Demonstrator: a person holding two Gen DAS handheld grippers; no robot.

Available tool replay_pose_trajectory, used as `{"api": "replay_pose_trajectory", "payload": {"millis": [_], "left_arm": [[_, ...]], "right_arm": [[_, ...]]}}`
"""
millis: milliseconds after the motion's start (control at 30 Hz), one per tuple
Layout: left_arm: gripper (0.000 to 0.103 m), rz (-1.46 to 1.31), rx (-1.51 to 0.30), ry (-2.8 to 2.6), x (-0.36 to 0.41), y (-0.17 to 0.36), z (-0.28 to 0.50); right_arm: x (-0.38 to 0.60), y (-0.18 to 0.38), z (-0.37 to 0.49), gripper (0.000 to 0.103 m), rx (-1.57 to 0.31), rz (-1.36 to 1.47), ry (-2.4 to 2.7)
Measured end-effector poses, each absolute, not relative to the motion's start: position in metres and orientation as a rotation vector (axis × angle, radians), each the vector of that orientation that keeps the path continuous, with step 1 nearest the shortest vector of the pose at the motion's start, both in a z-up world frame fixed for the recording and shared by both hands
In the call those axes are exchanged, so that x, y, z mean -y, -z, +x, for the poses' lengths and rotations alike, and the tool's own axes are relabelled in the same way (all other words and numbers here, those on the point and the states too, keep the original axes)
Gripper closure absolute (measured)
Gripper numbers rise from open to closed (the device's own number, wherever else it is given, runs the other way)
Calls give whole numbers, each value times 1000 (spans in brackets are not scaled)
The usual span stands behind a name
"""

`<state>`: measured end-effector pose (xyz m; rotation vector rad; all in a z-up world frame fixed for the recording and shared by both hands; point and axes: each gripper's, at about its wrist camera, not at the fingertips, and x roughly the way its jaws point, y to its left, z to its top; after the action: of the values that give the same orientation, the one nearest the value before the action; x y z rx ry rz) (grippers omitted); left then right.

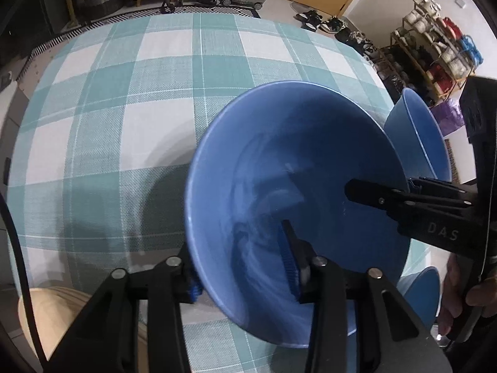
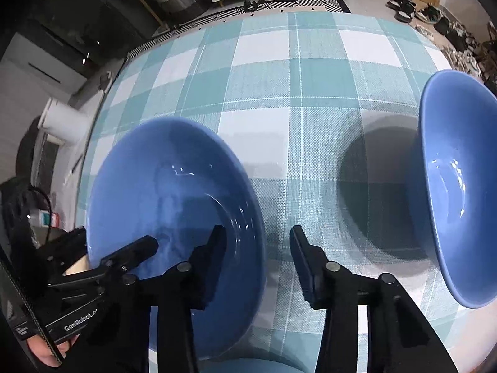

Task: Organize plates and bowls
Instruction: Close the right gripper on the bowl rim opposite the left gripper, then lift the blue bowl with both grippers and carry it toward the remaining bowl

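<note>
Glossy, smooth blue bowl (image 2: 174, 199) with a glazed ceramic look and bright highlights; a second shiny blue bowl (image 2: 456, 186) beside it; coarse woven matt checked cloth (image 1: 124, 124) over the bench; matt black plastic fingers (image 1: 295, 248) with silvery metal rivets

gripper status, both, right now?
Left gripper: straddles the near rim of the big blue bowl; whether it grips cannot be told.
Right gripper: jaws astride the same bowl's rim, gap still visible, not pinching.
</note>
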<state>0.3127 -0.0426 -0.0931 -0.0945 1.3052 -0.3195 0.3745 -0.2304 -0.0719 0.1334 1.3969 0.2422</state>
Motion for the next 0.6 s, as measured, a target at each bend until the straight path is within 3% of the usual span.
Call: {"api": "replay_pose_trajectory", "payload": {"millis": [67, 200, 600], "left_arm": [[77, -108, -1299, 311, 41, 93, 313], [89, -163, -1282, 297, 32, 97, 315], [90, -132, -1265, 291, 36, 81, 306]], "right_arm": [[227, 71, 374, 78, -1394, 123, -247], [228, 70, 372, 80, -1386, 138, -259], [231, 53, 366, 84, -1343, 150, -251]]}}
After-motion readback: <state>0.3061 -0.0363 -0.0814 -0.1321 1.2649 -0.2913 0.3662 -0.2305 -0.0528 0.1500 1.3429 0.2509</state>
